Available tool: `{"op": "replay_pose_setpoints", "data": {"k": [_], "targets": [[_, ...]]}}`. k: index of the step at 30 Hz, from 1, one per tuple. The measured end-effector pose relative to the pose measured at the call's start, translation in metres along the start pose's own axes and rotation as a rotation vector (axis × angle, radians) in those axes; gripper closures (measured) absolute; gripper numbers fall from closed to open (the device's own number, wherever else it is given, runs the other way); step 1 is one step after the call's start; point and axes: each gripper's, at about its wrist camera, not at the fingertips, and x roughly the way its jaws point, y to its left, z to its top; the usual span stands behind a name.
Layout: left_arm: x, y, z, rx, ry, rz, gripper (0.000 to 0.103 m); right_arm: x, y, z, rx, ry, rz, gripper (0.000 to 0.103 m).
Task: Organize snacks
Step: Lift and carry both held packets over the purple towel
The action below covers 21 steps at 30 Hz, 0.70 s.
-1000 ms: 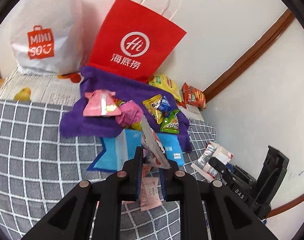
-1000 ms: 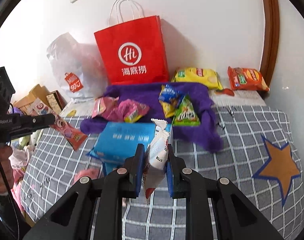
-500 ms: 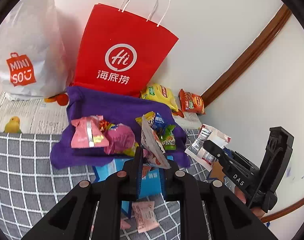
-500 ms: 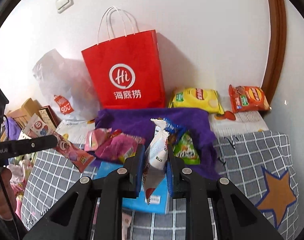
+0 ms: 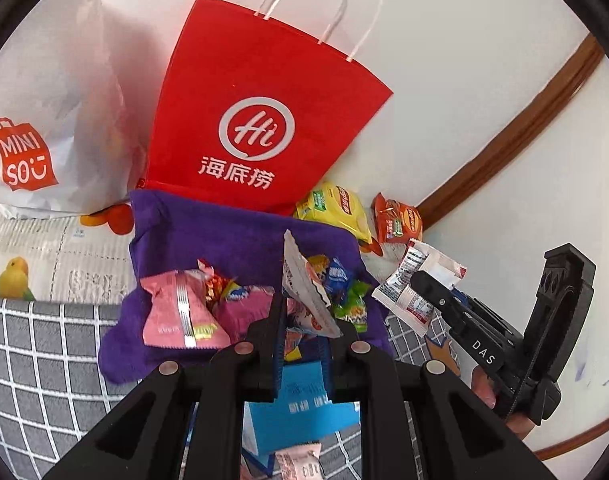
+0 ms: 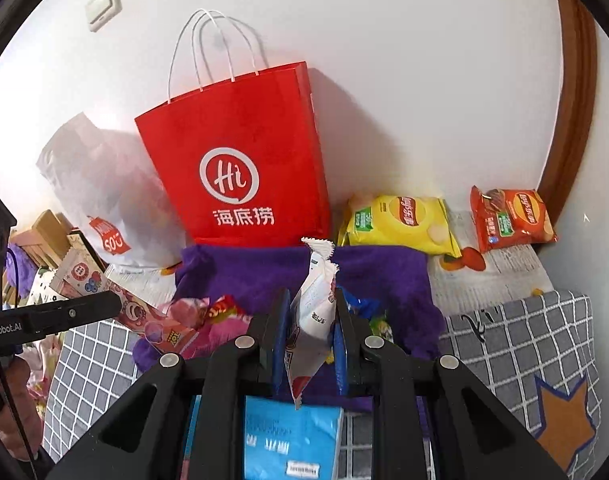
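My left gripper (image 5: pixel 302 332) is shut on a pink and white snack packet (image 5: pixel 304 292), held above the purple cloth (image 5: pixel 224 232). It also shows in the right wrist view (image 6: pixel 116 304). My right gripper (image 6: pixel 310 332) is shut on a white snack packet (image 6: pixel 312 308), seen in the left wrist view (image 5: pixel 420 280). Both are raised in front of the red paper bag (image 5: pixel 260 120), also in the right wrist view (image 6: pixel 240 160). Pink packets (image 5: pixel 176 308) and green and blue packets (image 5: pixel 344 292) lie on the cloth.
A white Miniso bag (image 5: pixel 36 120) stands left of the red bag. A yellow chip bag (image 6: pixel 400 220) and an orange chip bag (image 6: pixel 508 216) lie at the back right by the wall. A blue packet (image 6: pixel 292 436) lies on the grey checked cover (image 6: pixel 524 340).
Both grippers have risen and moved forward with their packets, closer to the red bag. The purple cloth and blue packet now sit lower in both views.
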Motion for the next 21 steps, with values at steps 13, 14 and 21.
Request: {"op": "replay_pose_setpoints", "data": {"k": [13, 14, 21], "targets": [[0.015, 0.013, 0.032, -0.028, -0.018, -0.008, 0.089, 0.021, 0.005, 0.032, 0.014, -0.032, 0.046, 0.083], [0.018, 0.014, 0.034, -0.030, -0.016, -0.009, 0.089, 0.024, 0.004, 0.031, 0.015, -0.031, 0.051, 0.083], [0.032, 0.030, 0.041, -0.056, 0.001, -0.011, 0.089, 0.043, -0.006, 0.028, 0.015, 0.005, 0.033, 0.083]]}}
